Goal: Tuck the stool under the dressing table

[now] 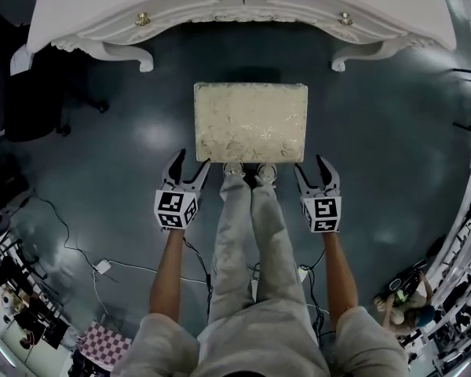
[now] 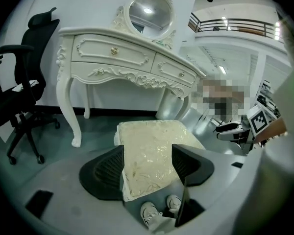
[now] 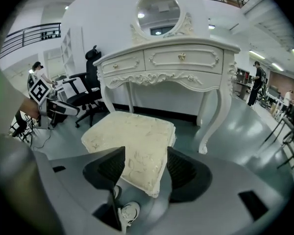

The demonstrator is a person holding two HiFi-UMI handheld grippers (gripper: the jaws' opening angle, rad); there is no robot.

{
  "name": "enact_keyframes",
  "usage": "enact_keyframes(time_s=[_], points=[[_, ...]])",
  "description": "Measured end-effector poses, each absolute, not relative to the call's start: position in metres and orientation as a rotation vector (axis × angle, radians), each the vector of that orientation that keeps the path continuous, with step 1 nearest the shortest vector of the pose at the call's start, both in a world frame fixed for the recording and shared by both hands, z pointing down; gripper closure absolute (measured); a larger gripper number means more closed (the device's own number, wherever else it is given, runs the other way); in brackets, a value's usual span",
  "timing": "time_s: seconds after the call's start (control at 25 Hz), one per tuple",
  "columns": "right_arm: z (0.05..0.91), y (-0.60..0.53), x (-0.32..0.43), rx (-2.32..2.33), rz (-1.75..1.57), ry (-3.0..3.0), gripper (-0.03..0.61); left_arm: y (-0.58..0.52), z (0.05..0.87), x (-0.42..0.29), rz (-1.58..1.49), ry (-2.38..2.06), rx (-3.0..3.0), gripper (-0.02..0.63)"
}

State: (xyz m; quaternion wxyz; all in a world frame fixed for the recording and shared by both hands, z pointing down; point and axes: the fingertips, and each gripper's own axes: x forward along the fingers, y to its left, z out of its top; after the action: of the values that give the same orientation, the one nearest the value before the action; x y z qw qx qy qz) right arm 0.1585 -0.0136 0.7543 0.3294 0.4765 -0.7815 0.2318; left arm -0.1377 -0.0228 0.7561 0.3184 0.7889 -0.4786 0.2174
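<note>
Head view | left gripper (image 1: 192,162) and right gripper (image 1: 310,165) are being held spread, empty, beside near corners of cream padded rectangular stool (image 1: 250,122) | judged: for pushing it under far white carved dressing table (image 1: 243,6)

Glossy dark grey-green floor (image 1: 102,151), furniture standing on it.
The cream brocade-topped rectangular stool (image 1: 250,122) sits mid-floor, just short of the white carved dressing table (image 1: 243,6) on its curved legs. There's a black mesh office chair (image 2: 19,92) off left, white sneakers (image 1: 250,173) by the stool's near edge, and black cables (image 1: 67,238) and a white plug block (image 1: 103,266) trailing behind.
</note>
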Motion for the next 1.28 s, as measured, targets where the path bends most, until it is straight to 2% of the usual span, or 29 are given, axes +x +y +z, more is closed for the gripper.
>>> enact_keyframes(time_s=[0.6, 1.28], points=[[0.862, 0.031, 0.163, 1.127, 0.642, -1.987, 0.256, 0.037, 0.865, -0.132, 0.680, -1.167, 2.045, 0.305], [0.903, 0.021, 0.160, 1.096, 0.635, -1.994, 0.273, 0.027, 0.897, -0.132, 0.595, -1.140, 2.088, 0.285]])
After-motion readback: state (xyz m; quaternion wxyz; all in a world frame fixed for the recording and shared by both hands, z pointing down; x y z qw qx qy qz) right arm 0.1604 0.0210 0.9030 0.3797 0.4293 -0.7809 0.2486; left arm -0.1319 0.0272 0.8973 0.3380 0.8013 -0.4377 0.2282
